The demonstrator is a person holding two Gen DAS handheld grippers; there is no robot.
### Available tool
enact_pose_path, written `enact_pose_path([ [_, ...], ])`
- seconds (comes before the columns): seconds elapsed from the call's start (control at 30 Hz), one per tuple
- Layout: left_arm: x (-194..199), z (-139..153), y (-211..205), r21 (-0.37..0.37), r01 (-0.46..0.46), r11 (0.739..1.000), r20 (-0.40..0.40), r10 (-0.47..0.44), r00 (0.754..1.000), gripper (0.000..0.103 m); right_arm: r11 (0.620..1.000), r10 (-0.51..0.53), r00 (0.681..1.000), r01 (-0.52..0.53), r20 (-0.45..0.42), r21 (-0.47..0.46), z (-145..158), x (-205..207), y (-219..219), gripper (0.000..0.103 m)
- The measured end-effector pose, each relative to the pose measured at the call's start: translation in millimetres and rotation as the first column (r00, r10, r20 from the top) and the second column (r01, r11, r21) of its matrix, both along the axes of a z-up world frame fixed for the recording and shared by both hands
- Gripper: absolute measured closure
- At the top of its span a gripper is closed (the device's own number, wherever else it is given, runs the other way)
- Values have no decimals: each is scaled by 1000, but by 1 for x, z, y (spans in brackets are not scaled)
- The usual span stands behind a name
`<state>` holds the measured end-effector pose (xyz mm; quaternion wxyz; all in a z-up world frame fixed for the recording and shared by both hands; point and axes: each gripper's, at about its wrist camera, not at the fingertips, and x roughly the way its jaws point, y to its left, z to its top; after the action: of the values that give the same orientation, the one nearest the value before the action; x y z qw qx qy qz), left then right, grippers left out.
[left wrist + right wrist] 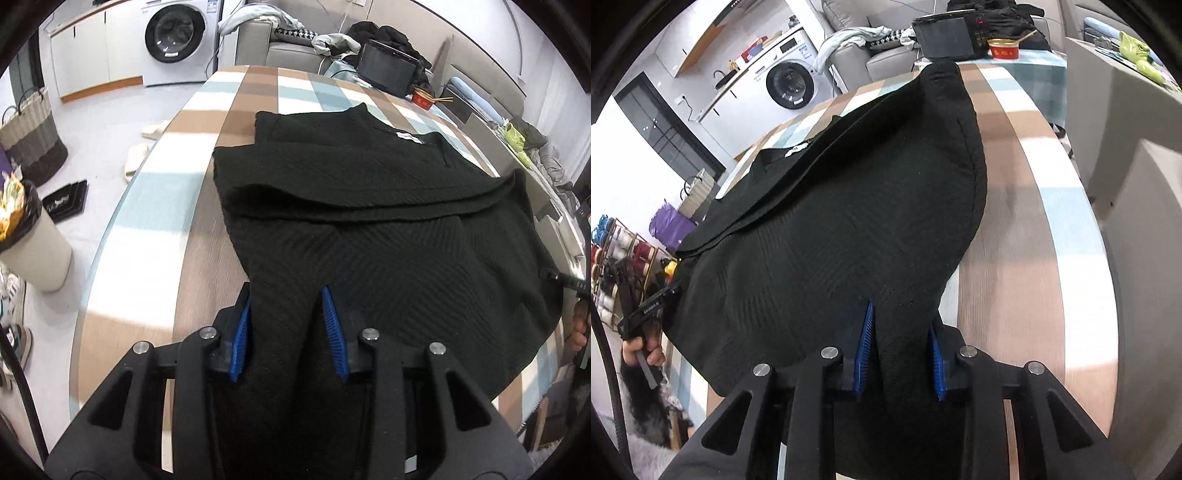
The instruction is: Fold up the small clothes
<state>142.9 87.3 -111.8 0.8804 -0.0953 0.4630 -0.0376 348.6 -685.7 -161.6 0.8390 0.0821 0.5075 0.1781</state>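
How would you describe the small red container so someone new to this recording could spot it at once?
Start at the round table with the brown, white and pale-blue checked cloth, where the black knitted garment lies. Look past the garment to the table's far edge, beside the dark screen-like device. The red tub sits there, the only red thing on the table, with a stick poking out of it.

Garment (369,221): spread on the table (147,240), far part folded over the near part. Left gripper (286,328) and right gripper (901,347): at its near edge, cloth between their fingers. Bowl (423,98): far table end. Washing machine (175,35): beyond the table.
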Motion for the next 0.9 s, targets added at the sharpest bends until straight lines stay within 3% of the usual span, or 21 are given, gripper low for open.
enact_pose_path([
  [0.1, -9, 4, 8, -17, -21, 1000, -12, 21, 1000, 70, 1000, 14, 1000, -13, 6, -25, 3, -15, 1, 73],
  [0.17, -6, 7, 17, -20, -53, 998, -20, 52, 998, 60, 1000, -9, 1000, 10, 14, -29, 6, -15, -2, 63],
  [0.23, 1, 12, 29, -56, -95, 994, -14, 95, 995, 58, 998, -61, 997, 62, 41, -24, 13, -12, -8, 60],
  [0.3, 13, 17, 41, -103, -124, 987, 3, 125, 992, 58, 995, -104, 993, 104, 63, -2, 21, -5, -15, 60],
  [0.43, 31, 24, 47, -124, -146, 982, 17, 149, 989, 58, 988, -153, 984, 150, 87, 36, 34, 9, -20, 58],
  [0.57, 52, 18, 45, -164, -152, 975, -31, 149, 988, 58, 988, -152, 984, 148, 97, 47, 36, 18, -16, 55],
  [0.6, 58, 18, 42, -161, -149, 976, -32, 146, 989, 61, 988, -150, 984, 146, 94, 51, 36, 19, -15, 55],
  [0.7, 64, 26, 35, -140, -135, 981, -5, 135, 991, 82, 989, -147, 985, 143, 88, 48, 36, 23, -10, 55],
  [0.9, 71, 44, 34, -160, -116, 980, 20, 120, 993, 89, 988, -149, 985, 144, 90, 58, 34, 27, -14, 54],
])
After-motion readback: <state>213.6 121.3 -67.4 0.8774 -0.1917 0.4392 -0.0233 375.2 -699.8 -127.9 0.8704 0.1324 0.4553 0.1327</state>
